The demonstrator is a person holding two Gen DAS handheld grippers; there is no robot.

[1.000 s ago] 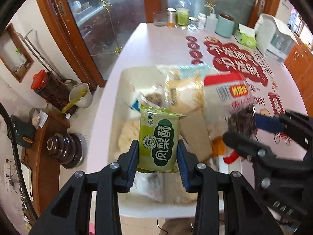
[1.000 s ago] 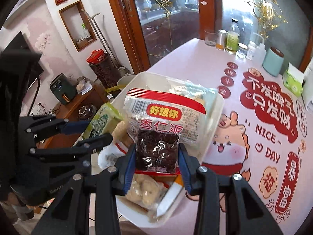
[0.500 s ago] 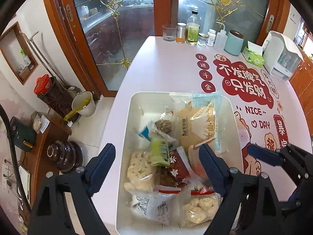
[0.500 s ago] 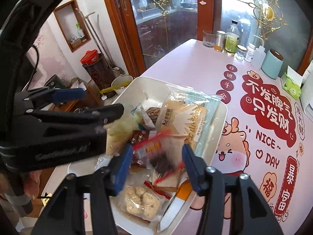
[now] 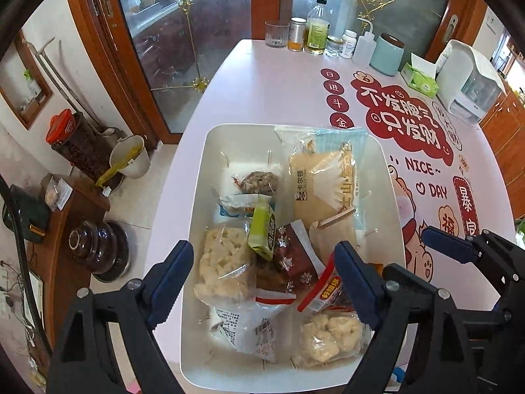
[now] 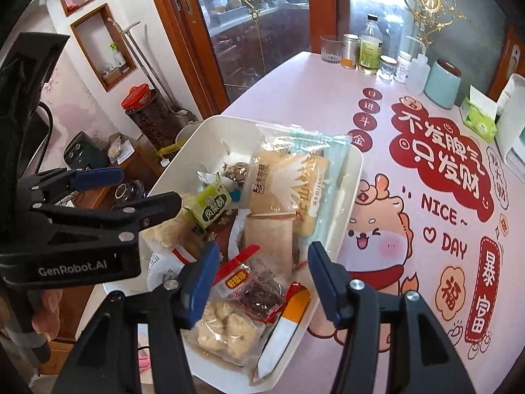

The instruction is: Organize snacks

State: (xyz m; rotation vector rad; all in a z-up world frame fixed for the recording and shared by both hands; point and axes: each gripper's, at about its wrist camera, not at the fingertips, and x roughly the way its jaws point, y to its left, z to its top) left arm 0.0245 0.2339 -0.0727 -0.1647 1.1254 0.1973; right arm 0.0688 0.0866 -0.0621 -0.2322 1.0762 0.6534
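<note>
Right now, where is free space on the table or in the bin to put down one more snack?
Inside the white bin, only the far-left corner, beyond the brown round snack, is bare. The rest is crowded with packets. On the table, a bare patch lies between the bin and the bottles, left of the red print.

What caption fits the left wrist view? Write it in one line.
Open left gripper hovers over a white bin full of packaged snacks on a pink table, right gripper alongside.

At the table's [image 5: 262, 92] far edge stand a glass [image 5: 276, 34], tin [image 5: 297, 34], bottle [image 5: 317, 26] and teal canister [image 5: 387, 54], with a green tissue box [image 5: 420, 78] and white appliance [image 5: 469, 80] along its right edge.
</note>
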